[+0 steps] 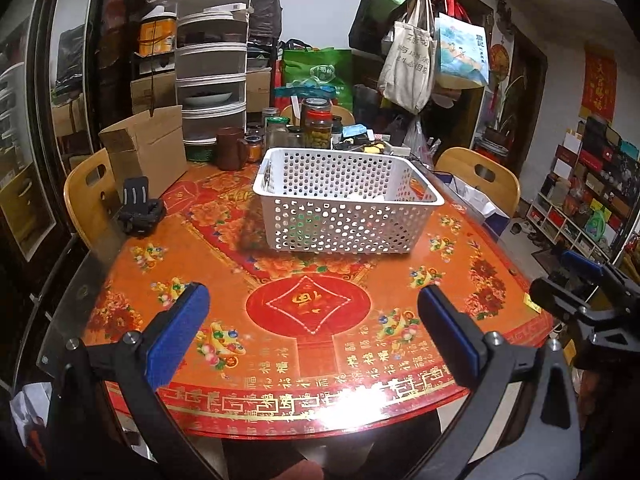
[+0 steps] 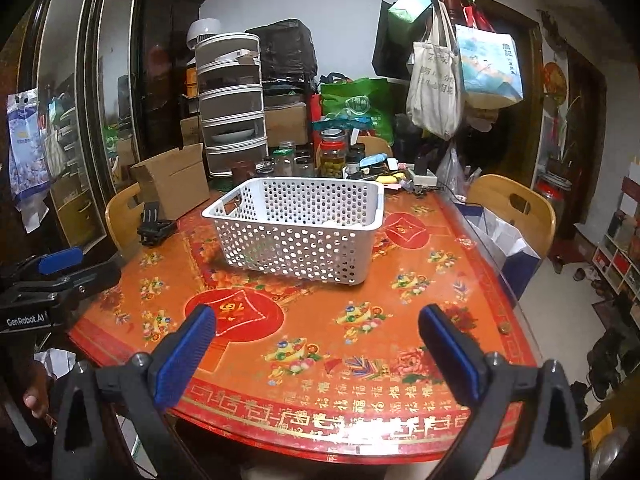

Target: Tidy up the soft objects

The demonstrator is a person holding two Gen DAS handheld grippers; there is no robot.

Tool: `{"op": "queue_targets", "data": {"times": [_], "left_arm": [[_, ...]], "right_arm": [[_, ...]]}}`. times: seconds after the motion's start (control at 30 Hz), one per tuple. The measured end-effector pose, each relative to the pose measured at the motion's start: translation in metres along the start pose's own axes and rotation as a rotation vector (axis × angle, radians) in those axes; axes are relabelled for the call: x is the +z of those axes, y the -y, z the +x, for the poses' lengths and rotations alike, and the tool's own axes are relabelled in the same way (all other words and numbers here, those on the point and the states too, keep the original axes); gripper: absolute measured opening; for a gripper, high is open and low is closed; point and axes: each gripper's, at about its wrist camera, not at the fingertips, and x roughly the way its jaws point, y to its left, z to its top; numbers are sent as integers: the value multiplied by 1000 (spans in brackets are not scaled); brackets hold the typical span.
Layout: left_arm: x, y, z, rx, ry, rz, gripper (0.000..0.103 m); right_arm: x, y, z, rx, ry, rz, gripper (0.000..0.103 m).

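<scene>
A white perforated basket (image 1: 344, 204) stands on the orange-red patterned table (image 1: 312, 364); it also shows in the right wrist view (image 2: 296, 232). Something pale lies inside it, mostly hidden by the wall. My left gripper (image 1: 314, 322) is open and empty above the table's near edge, well short of the basket. My right gripper (image 2: 316, 346) is open and empty, also near the front edge. Each gripper shows at the side of the other's view: the right one (image 1: 576, 292), the left one (image 2: 60, 272).
A black folded holder (image 1: 140, 208) lies at the table's left edge. A cardboard box (image 1: 148, 152), a brown mug (image 1: 231, 148) and several jars (image 1: 318, 124) crowd the far side. Wooden chairs (image 1: 480, 176) stand around. Bags hang from a coat rack (image 1: 424, 52).
</scene>
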Motion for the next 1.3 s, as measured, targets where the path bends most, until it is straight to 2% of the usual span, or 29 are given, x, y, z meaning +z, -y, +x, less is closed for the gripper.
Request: {"op": "queue_targets", "data": {"times": [1.3], "left_arm": [[-5,3,1,-3,-8,5,103]], "right_arm": [[1,2,0,21,-6,15,101]]}}
